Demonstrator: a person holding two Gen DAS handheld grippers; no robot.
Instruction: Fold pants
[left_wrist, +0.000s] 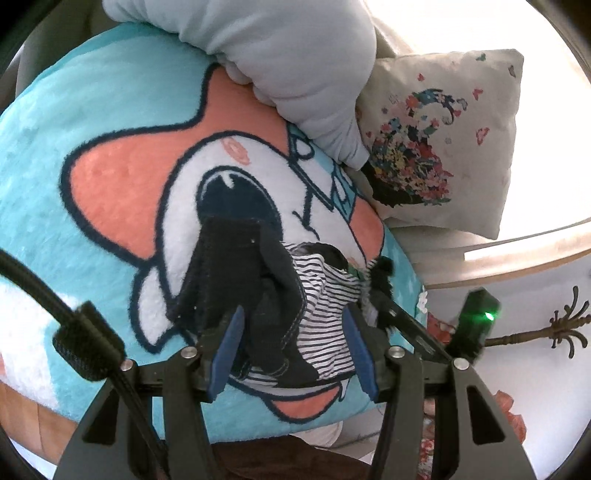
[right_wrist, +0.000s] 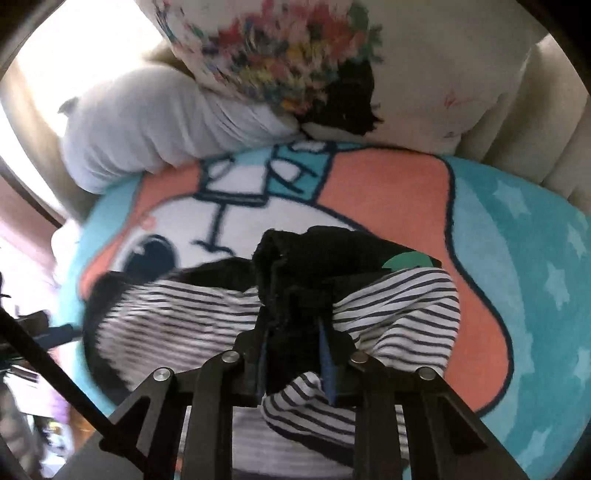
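Both grippers work over a big round plush cushion (left_wrist: 92, 155), turquoise with a coral, white and navy cartoon face. Behind it lean a pale grey pillow (left_wrist: 288, 48) and a cream pillow (left_wrist: 443, 140) printed with a flower pattern, the two touching.

On the cushion lie the pants (right_wrist: 399, 314), a bunched heap of white fabric with thin dark stripes and a dark navy part.

Left gripper (left_wrist: 291, 354) stands about half open, its blue pads on either side of a raised fold of the pants; dark cloth lies against the left pad and striped cloth near the right one, though whether either pad truly presses on the fabric is hard to say from this angle.

Right gripper (right_wrist: 295, 365) has its jaws drawn narrow, pinched on a wad of the dark cloth, with a striped fold hanging out below the fingers. This view is blurred at its left edge.
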